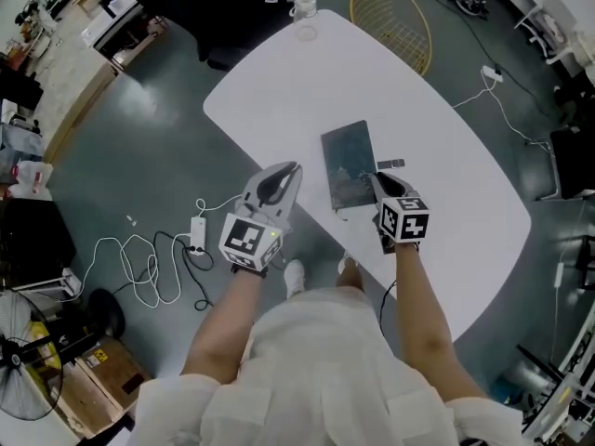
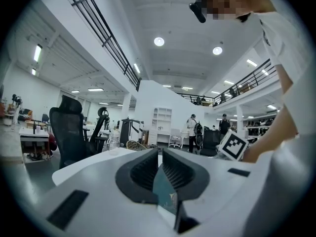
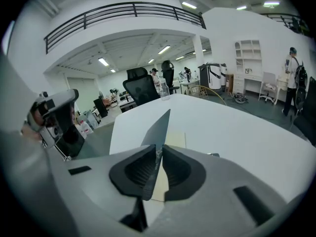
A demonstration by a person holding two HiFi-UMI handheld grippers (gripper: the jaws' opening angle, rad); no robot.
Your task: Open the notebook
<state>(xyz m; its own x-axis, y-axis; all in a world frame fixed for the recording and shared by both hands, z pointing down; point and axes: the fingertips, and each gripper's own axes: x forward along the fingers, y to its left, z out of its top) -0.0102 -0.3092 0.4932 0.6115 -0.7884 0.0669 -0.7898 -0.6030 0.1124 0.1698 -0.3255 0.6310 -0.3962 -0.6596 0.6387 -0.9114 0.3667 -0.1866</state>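
Notebook [image 1: 346, 161], dark cover, lying mid white tabletop [image 1: 437, 110], cover lifted off a cream page. Right gripper [image 1: 377, 180] at its 5 o'clock corner, jaws pinching the cover. Left gripper [image 1: 289, 169] at its 9 o'clock, clear of it, jaws narrowly apart.

- Table [image 1: 279, 91]: the far half is bare, so you have free passage up to the bottle [image 1: 304, 7] at its far end.
- Notebook [image 1: 346, 161]: mid-table, with its cover [image 3: 157, 130] raised on edge across your path.
- Small dark item [image 1: 390, 163]: just right of the notebook.
- Wicker chair [image 1: 395, 17]: beyond the far end.
- Cables [image 1: 149, 268]: on the floor to your left.
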